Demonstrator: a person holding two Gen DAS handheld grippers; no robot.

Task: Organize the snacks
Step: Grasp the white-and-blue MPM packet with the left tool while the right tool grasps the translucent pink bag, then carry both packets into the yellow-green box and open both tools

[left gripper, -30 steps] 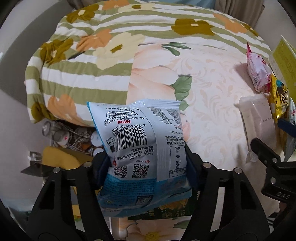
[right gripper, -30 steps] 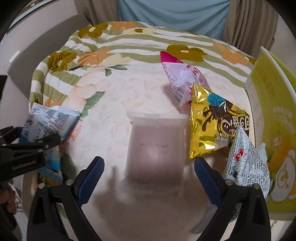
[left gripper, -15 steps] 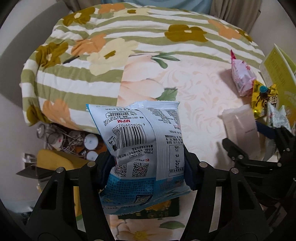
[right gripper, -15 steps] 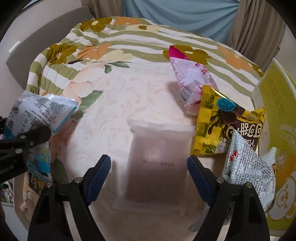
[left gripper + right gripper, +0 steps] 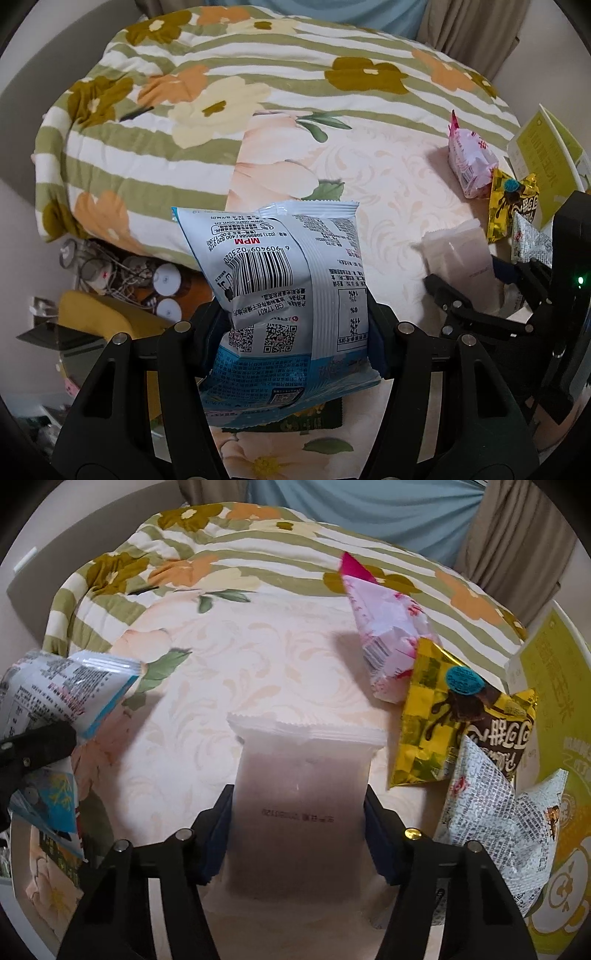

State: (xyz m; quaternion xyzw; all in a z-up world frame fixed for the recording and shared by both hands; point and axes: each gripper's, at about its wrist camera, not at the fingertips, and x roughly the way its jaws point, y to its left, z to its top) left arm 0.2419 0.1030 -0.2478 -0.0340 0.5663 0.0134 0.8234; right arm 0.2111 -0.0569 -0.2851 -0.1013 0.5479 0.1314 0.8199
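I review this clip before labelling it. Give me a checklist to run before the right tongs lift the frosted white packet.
1. Right tongs straddle the frosted white plastic packet, one pad on each side: ok.
2. Pads pressed firmly against that packet: cannot tell.
3. Packet lies flat on the cream floral bedspread, with nothing on top: ok.
4. Yellow foil snack bag clear of the packet: ok, beside it, apart.
5. Left tongs hold the blue-and-white barcode snack bag: ok, bag pinched between the pads.
6. Left tongs out of the lifting path: ok, off to the left in the right wrist view.
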